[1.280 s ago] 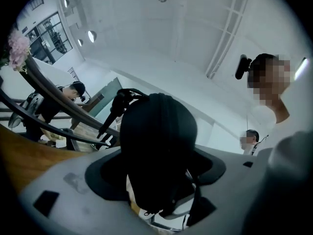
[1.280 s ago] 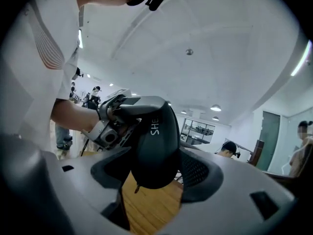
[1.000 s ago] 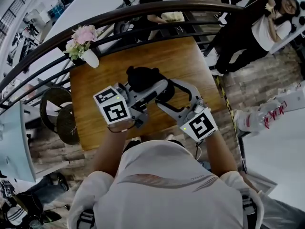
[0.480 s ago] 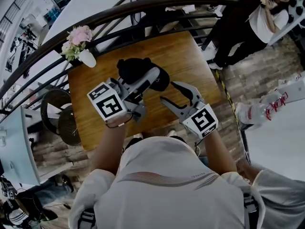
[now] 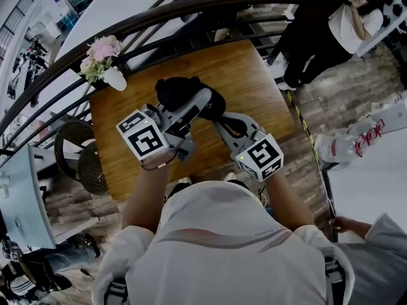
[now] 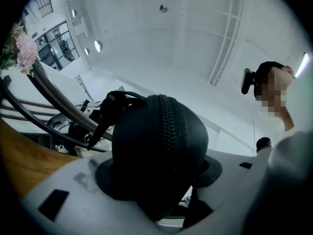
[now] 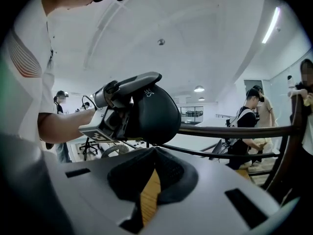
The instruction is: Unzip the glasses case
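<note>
A black zipped glasses case [image 5: 180, 91] is held above the wooden table [image 5: 254, 75]. My left gripper [image 5: 194, 104] is shut on it. In the left gripper view the case [image 6: 159, 146] fills the space between the grey jaws [image 6: 159, 192], its zipper running over the rounded end. My right gripper [image 5: 222, 122] has just been closing and its tips now meet at the case's near right end. In the right gripper view the tips [image 7: 154, 151] pinch together right under the case [image 7: 151, 114], where a small dark zipper tab hangs; the tab itself is barely visible.
A white vase of pink flowers [image 5: 103, 57] stands at the table's far left corner. A dark curved railing [image 5: 191, 14] runs behind the table. A round chair [image 5: 79, 151] sits to the left, and people [image 5: 337, 24] stand at the upper right.
The right gripper's jaws were wide apart beside the case; they have rolled, moved in to the case's end and shut there. The left gripper and the case stayed put.
</note>
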